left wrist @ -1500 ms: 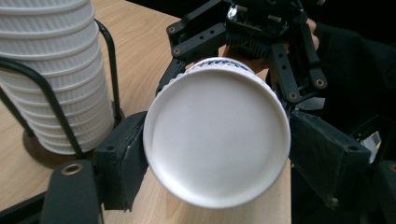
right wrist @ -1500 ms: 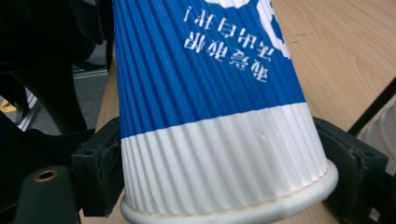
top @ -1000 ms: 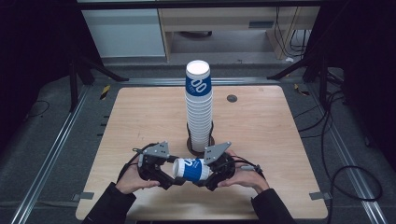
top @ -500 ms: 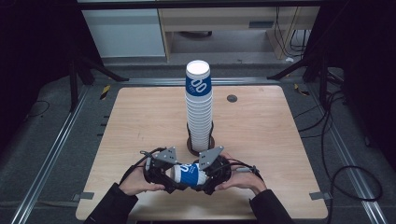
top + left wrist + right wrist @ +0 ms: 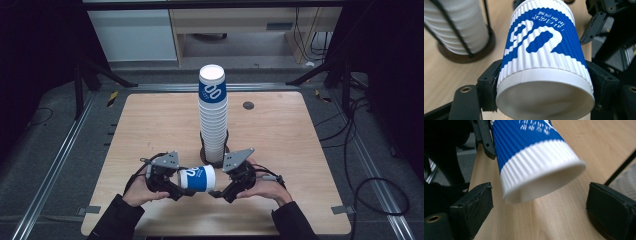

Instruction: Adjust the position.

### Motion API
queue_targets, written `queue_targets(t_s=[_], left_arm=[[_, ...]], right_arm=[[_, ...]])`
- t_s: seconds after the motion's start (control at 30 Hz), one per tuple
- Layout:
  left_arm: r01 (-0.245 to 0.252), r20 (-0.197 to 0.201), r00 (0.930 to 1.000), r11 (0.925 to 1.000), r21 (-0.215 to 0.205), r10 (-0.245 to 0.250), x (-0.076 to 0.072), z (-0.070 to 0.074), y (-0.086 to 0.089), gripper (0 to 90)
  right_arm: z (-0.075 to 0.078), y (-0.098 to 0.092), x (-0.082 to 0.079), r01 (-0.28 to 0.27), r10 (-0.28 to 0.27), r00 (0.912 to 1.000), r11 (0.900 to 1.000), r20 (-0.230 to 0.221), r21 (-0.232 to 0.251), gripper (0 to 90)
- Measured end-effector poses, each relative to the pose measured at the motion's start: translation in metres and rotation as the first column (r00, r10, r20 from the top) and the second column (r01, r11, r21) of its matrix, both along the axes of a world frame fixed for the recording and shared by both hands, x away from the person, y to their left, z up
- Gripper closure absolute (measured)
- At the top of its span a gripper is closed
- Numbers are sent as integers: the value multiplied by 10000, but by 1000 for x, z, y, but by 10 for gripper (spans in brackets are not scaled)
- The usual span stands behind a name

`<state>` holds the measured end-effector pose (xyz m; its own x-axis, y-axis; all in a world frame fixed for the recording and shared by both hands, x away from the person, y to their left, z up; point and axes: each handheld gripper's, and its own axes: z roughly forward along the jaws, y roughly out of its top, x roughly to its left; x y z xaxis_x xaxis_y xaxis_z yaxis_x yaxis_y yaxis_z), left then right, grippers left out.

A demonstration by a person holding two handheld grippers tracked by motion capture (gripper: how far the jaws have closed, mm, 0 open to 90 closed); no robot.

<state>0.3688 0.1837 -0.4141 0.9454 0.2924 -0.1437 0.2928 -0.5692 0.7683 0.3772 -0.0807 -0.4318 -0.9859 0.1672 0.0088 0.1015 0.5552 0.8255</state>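
Note:
A blue and white ribbed paper cup lies on its side just above the table's near edge, between my two grippers. My left gripper is shut on its base end; in the left gripper view the cup sits pressed between both jaws of the left gripper. My right gripper faces the cup's open end. Its jaws have just been opening. In the right gripper view the cup's rim hangs inside the right gripper, and its pads stand apart from the rim on both sides.
A tall stack of the same cups stands in a black wire holder at mid table, just behind the grippers. A small dark disc lies at the far right. Bare wood lies to both sides of the stack.
Half a second ago the two grippers sat closer together around the cup. Now they have drawn slightly apart, and the cup has stayed with the left gripper.

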Motion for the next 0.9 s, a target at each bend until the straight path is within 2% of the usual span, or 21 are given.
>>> queue_targets(t_s=[0.13, 0.2, 0.33, 0.47, 0.6, 0.67, 0.9], left_arm=[[-273, 153, 9995, 9964, -801, 287, 1, 4, 7, 251], [-230, 227, 9994, 9930, -1159, 258, 1, 6, 8, 251], [0, 220, 9998, 9877, -1561, 35, -1, 7, 6, 251], [328, 225, 9993, 9875, -1540, -297, -4, 5, 0, 251], [606, 223, 9981, 9880, -1423, -580, -6, 4, -5, 252], [786, 176, 9969, 9882, -1312, -770, -7, 2, -7, 251], [1079, 20, 9941, 9863, -1249, -1085, -9, 0, -11, 252]], right_arm=[[6, -11, 3, 375, -374, 9993, 9982, -33, 477, 74], [7, -14, 5, 462, -454, 9989, 9964, -137, 710, 74], [8, -16, 5, 399, -368, 9988, 9939, -324, 1027, 79], [8, -13, 4, 151, -94, 9987, 9931, -495, 1162, 83], [6, -10, 2, -38, 103, 9982, 9939, -583, 1102, 88], [3, -6, 1, -313, 380, 9970, 9948, -678, 971, 89], [2, -4, -1, -710, 818, 9920, 9912, -956, 1113, 106]])
